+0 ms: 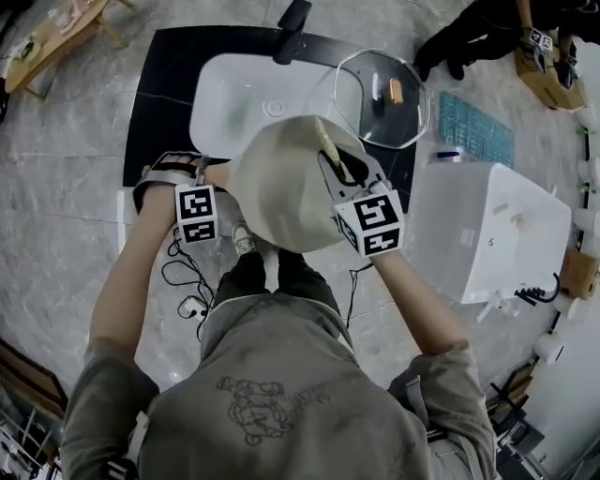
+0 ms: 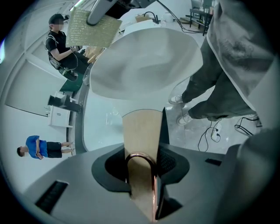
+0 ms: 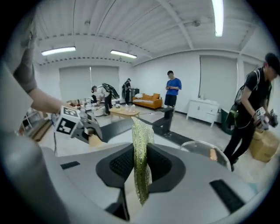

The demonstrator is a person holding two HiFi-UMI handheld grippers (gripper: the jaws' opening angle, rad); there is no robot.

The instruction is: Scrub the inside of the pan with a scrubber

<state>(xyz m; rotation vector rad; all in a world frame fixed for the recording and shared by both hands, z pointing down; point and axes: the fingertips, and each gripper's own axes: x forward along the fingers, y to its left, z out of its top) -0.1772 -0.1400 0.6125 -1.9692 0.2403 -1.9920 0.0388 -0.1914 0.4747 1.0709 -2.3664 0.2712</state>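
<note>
Clamping the wooden handle [image 2: 141, 131], left gripper [image 2: 142, 175] held the pan [image 2: 144, 61] over the sink [image 1: 225, 84]. Right gripper [image 3: 140, 168] pinched the scrubber [image 3: 141, 144] by the rim; scrubbing looked unfinished.

Grey marble-tile floor [image 1: 75, 169]. Wooden table [image 1: 56, 33] at upper left of head view. Ribbed white ceiling [image 3: 131, 26] with tube lights [image 3: 217, 13]. Orange sofa [image 3: 148, 101] in centre background.
</note>
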